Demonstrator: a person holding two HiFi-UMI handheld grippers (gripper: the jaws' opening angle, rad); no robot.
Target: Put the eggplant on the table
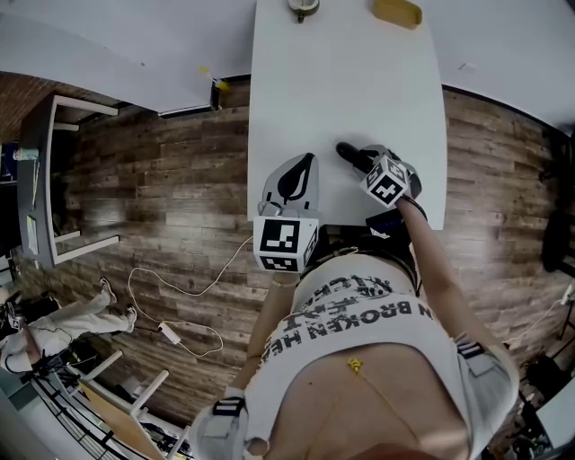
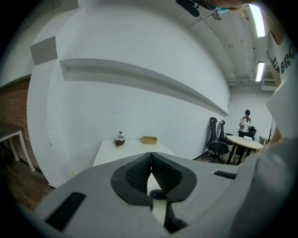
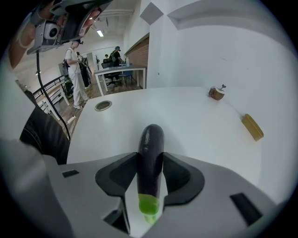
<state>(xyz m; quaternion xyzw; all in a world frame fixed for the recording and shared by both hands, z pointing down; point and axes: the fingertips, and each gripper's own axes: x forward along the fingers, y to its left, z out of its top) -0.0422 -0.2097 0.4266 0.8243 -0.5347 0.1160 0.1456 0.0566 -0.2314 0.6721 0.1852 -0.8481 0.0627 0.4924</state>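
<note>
A dark purple eggplant (image 3: 151, 144) with a green stem end lies lengthwise between the jaws of my right gripper (image 3: 150, 160), stem toward the camera. Both pads press on its sides, and its rounded tip sticks out past the fingertips over the white table (image 3: 186, 116). In the head view the right gripper (image 1: 359, 160) hangs low over the near end of the table (image 1: 341, 90) with the eggplant (image 1: 346, 151) pointing away. My left gripper (image 1: 308, 163) hovers beside it on the left; its jaws (image 2: 150, 155) meet with nothing between them.
At the table's far end stand a small brown round object (image 1: 304, 8) and a flat yellow block (image 1: 397, 12). A round grommet (image 3: 103, 105) sits in the tabletop. Wooden floor with a white cable (image 1: 171, 305) lies to the left. People stand at distant desks (image 3: 74, 60).
</note>
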